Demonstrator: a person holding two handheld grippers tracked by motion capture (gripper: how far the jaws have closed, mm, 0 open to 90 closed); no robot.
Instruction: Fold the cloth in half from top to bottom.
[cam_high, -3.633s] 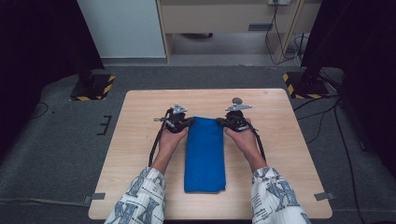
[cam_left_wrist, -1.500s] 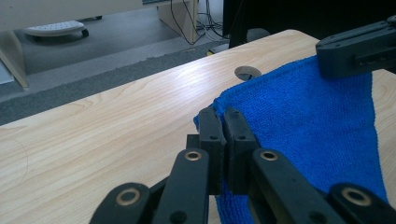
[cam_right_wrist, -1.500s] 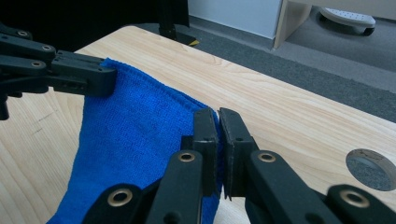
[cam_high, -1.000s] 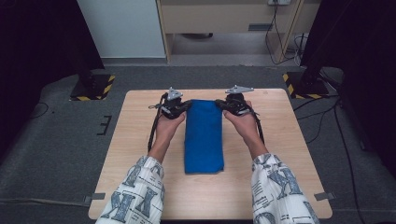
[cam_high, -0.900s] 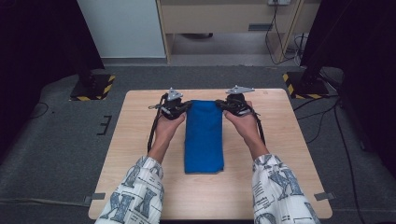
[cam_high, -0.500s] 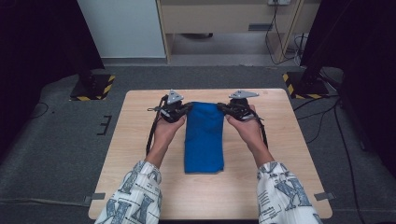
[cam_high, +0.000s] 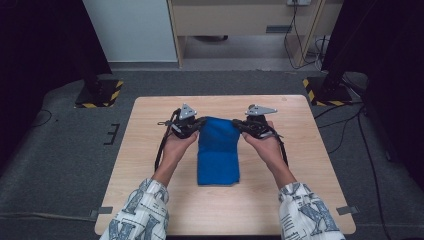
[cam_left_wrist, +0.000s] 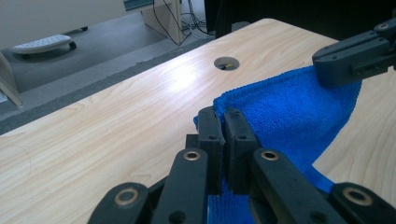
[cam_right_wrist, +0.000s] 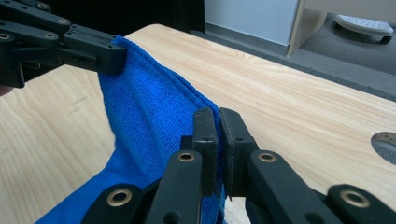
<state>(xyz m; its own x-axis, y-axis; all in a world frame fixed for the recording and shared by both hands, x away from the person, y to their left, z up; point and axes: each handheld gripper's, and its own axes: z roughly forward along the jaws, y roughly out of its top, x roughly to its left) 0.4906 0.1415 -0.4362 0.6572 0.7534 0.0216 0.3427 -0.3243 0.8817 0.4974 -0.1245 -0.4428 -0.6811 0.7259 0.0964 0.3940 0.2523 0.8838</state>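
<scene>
The blue cloth (cam_high: 218, 150) lies folded in a long strip down the middle of the wooden table (cam_high: 310, 200), its far end held up by both tools. In the high view, that far edge has come back toward the person since a second ago, when it lay nearer the far side of the table, so the strip now looks shorter; I judge another fold is under way, far end over near end. The left gripper (cam_high: 186, 125) and right gripper (cam_high: 252, 126) sit at the two far corners, forearms angled inward, hands level with each other.

In the left gripper view, the jaws are pressed together on the cloth's (cam_left_wrist: 299, 116) corner, which is lifted off the wood, with the other gripper (cam_left_wrist: 355, 58) pinching the opposite corner.

In the right gripper view, the jaws likewise clamp the hem of the cloth (cam_right_wrist: 144, 121), raised and taut toward the left gripper (cam_right_wrist: 70, 44).
</scene>
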